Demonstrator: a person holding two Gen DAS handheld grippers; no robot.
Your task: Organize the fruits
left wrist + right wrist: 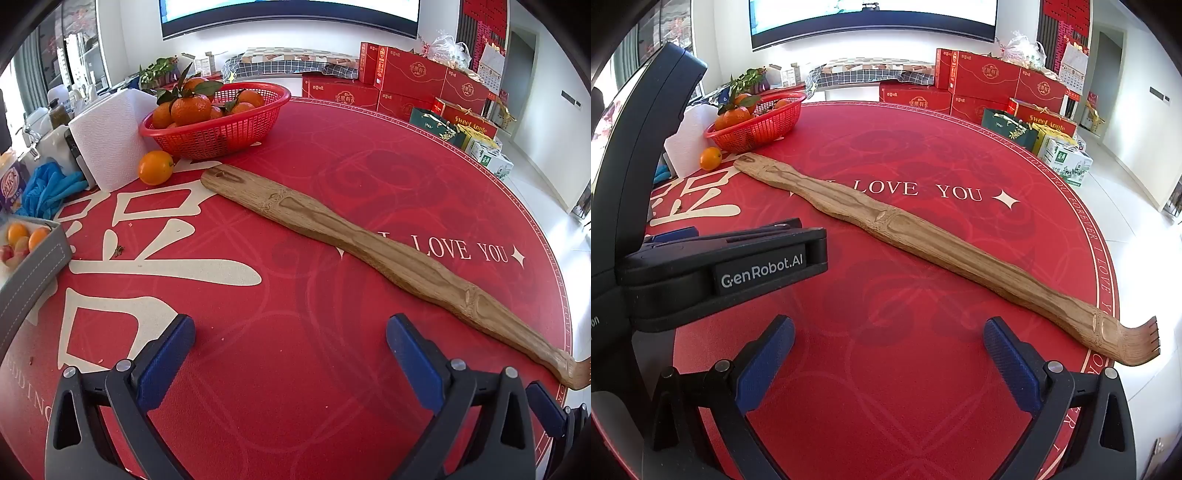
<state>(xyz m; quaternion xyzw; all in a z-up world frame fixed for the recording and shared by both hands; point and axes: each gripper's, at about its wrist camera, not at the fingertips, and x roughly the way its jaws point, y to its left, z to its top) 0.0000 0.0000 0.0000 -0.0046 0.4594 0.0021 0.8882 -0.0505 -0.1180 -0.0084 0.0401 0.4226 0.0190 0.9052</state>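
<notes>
A red plastic basket (236,136) (764,129) with several leafy oranges stands at the far left of the round red table. One loose orange (156,167) (710,158) lies on the cloth in front of it. A grey box (35,264) at the left edge holds small oranges and reddish fruit. My left gripper (290,336) hovers open over bare cloth, nothing between its blue pads. My right gripper (888,339) is open too and holds nothing. The left gripper's black body (720,266) fills the left side of the right wrist view.
A long bamboo back scratcher (354,240) (923,243) lies diagonally across the table. A paper towel roll (107,136), blue gloves (48,188) and bottles crowd the left edge. Red gift boxes (406,79) stand on the floor beyond the table.
</notes>
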